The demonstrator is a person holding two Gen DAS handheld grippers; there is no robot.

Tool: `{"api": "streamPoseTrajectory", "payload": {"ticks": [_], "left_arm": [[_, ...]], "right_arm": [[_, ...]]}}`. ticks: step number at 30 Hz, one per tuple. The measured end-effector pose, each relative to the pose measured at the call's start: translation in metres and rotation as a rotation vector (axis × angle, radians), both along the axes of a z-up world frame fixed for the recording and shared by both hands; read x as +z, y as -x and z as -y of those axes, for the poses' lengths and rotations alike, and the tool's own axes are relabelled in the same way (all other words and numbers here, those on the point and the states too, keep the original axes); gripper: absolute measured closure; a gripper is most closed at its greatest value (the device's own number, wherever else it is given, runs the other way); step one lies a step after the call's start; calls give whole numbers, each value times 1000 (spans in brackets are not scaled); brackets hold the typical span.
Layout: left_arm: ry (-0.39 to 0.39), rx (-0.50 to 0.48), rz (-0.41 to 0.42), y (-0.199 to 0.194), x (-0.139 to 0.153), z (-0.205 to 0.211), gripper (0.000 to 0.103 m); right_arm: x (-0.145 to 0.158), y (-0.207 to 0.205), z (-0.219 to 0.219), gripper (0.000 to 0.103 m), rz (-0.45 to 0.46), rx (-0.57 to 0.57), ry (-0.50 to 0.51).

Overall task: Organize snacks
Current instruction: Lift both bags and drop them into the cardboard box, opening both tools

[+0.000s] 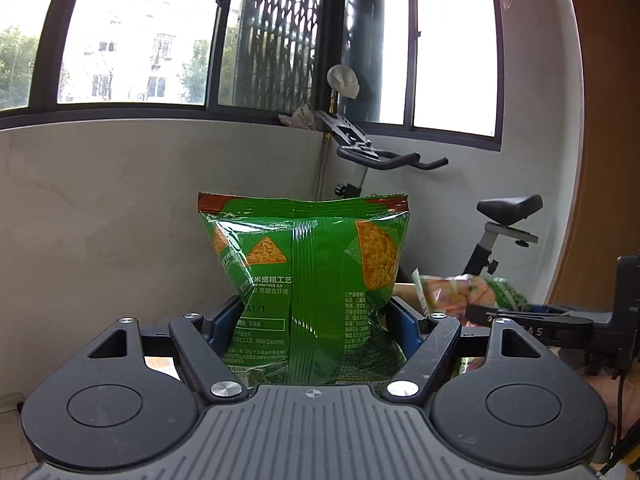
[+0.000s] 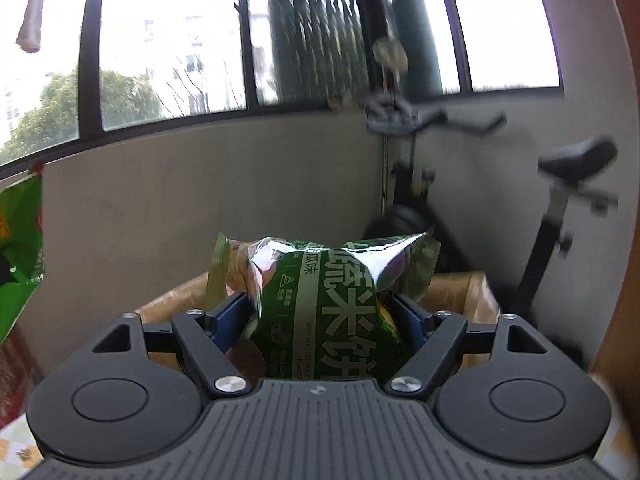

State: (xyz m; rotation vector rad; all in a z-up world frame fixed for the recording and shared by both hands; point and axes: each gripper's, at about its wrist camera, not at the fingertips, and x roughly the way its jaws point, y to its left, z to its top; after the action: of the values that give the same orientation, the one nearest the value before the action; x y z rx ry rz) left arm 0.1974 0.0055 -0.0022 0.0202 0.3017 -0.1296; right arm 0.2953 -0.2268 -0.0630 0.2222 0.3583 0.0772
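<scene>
Behind both held snack bags (image 1: 308,280), exercise bike (image 1: 500,220).

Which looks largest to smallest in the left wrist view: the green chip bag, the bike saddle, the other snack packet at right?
1. green chip bag, largest, though nearest the camera.
2. other snack packet, partly hidden by the right gripper.
3. bike saddle; close to the packet, ranking unsure.
</scene>
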Motion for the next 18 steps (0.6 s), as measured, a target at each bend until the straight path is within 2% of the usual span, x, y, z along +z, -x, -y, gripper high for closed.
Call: {"api": "streamPoseTrajectory", "payload": {"ticks": [4, 7, 14, 16, 18], "left_arm": [[10, -25, -35, -15, -1, 2, 24], [9, -43, -56, -28, -3, 7, 24], [-16, -98, -55, -61, -2, 37, 23], [-27, -119, -59, -75, -4, 48, 20], [-25, -138, -84, -89, -9, 54, 8]], "right_arm": [[1, -1, 14, 21, -51, -12, -44], [6, 7, 17, 15, -31, -14, -17], [15, 45, 26, 15, 31, -59, -69], [15, 57, 31, 15, 38, -78, -88], [15, 67, 37, 15, 45, -92, -105]]}}
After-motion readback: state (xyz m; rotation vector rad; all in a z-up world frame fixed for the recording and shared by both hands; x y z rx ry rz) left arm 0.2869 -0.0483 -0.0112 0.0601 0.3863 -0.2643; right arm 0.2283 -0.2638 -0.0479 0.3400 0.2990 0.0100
